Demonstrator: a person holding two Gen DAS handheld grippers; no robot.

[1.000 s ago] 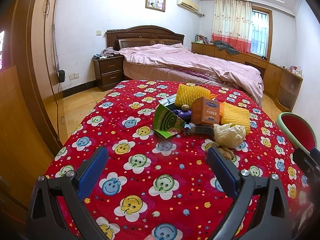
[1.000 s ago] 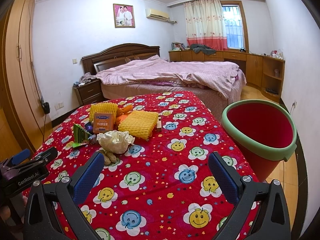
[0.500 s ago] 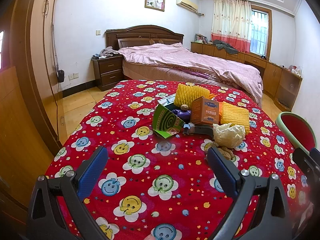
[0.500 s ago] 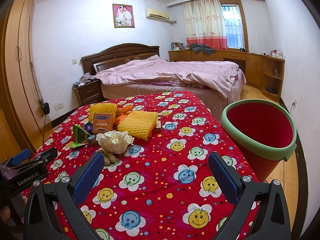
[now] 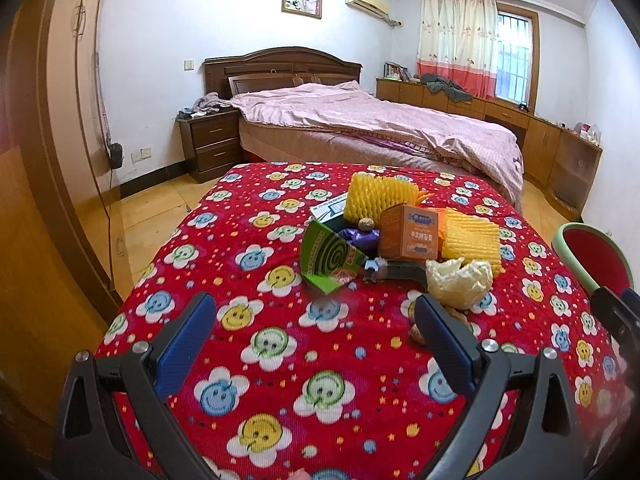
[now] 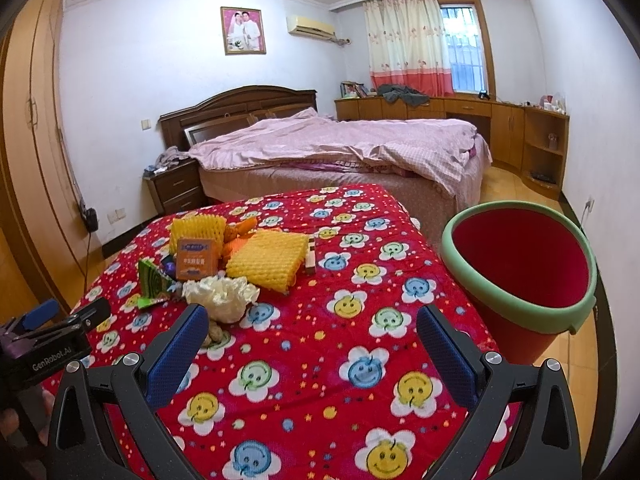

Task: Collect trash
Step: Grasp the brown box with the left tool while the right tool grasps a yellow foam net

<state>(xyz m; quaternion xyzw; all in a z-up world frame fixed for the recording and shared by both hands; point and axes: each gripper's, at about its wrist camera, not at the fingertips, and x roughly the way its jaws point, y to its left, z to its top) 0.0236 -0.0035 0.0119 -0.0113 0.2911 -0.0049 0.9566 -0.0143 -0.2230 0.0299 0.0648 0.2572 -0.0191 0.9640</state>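
Observation:
A heap of trash lies on the red smiley-flower tablecloth (image 5: pixel 256 264): a green spiral-print box (image 5: pixel 326 258), an orange carton (image 5: pixel 410 234), yellow foam nets (image 5: pixel 378 196), a crumpled pale wrapper (image 5: pixel 458 280) and nutshells (image 5: pixel 418 334). The same carton (image 6: pixel 196 258), foam net (image 6: pixel 268 260) and wrapper (image 6: pixel 220 296) show in the right wrist view. My left gripper (image 5: pixel 314 320) hangs open above the cloth, short of the heap. My right gripper (image 6: pixel 312 330) is open too, empty, right of the wrapper. A red bin with a green rim (image 6: pixel 520 276) stands off the table's right edge.
Beyond the table are a bed with a pink cover (image 5: pixel 380 128), a nightstand (image 5: pixel 210 144) and a wooden wardrobe (image 5: pixel 44 160) on the left. Low cabinets (image 6: pixel 520 132) run under the window. The left gripper's body (image 6: pixel 48 348) shows at the right view's left edge.
Both views have shifted only slightly; the trash heap sits a touch lower in the right wrist view. Both grippers stay open and empty.

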